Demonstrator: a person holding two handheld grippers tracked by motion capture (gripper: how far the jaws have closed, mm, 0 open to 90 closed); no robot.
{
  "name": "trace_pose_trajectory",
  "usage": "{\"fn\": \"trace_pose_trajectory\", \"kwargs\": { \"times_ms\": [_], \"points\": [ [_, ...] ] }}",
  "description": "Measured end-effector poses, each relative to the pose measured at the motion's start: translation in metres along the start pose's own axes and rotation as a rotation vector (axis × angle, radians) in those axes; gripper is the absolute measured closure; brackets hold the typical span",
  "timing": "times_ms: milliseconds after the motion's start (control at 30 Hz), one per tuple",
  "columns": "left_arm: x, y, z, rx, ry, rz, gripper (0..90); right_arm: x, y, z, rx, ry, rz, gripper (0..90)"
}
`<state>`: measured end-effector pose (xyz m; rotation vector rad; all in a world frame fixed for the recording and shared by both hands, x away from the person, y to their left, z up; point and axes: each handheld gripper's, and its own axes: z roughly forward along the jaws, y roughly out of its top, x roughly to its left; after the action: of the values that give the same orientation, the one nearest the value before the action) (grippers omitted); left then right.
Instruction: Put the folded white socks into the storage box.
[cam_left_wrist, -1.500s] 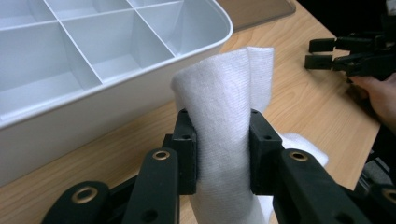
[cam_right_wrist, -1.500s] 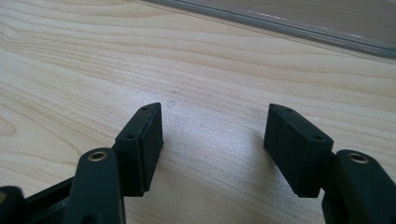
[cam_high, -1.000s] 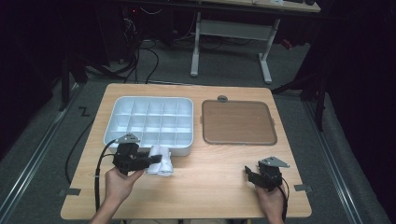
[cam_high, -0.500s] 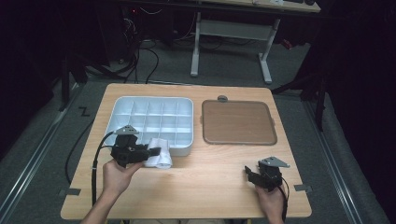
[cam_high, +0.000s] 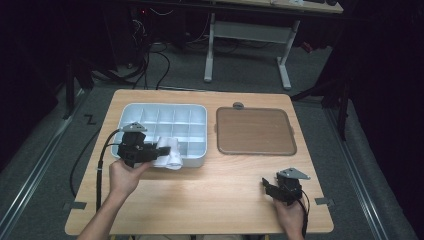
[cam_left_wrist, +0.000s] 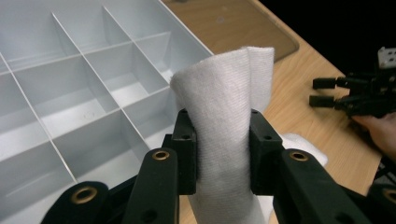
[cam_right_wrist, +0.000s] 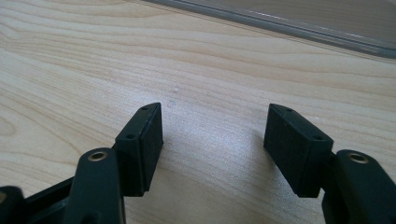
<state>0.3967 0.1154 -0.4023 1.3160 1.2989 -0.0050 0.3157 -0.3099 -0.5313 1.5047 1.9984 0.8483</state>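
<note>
Here the left tongs are clamping a rolled white cloth over the divided tray's 5 o'clock corner, while the right tongs are resting agape on the counter at 4 o'clock.

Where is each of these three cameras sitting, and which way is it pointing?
High view: above the person's side, looking forward and down on the table; forearms and both hands show.
Left gripper view: rides the left gripper, looking along its jaws clamped on a white cloth over the divided tray.
Right gripper view: rides the right gripper, open above bare wood.
Shared: high and left gripper views both show the cloth, the tray and the right gripper.
</note>
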Motion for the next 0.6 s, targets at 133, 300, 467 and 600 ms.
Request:
{"fn": "trace_pose_trajectory", "kwargs": {
  "times_ms": [133, 300, 467, 600],
  "points": [
    [0.003, 0.006, 0.002, -0.005, 0.004, 0.009, 69.4, 0.000, 0.000, 0.000, 0.000, 0.000, -0.002, 37.9],
    [0.012, 0.014, 0.008, -0.001, 0.022, 0.007, 69.4, 0.000, 0.000, 0.000, 0.001, -0.002, 0.000, 37.9],
    [0.021, 0.020, 0.015, -0.011, 0.024, -0.027, 69.4, 0.000, 0.000, 0.000, 0.000, -0.002, 0.001, 37.9],
    [0.026, 0.021, 0.019, -0.007, 0.032, -0.037, 69.4, 0.000, 0.000, 0.000, 0.001, -0.002, 0.001, 37.9]
  ]
}}
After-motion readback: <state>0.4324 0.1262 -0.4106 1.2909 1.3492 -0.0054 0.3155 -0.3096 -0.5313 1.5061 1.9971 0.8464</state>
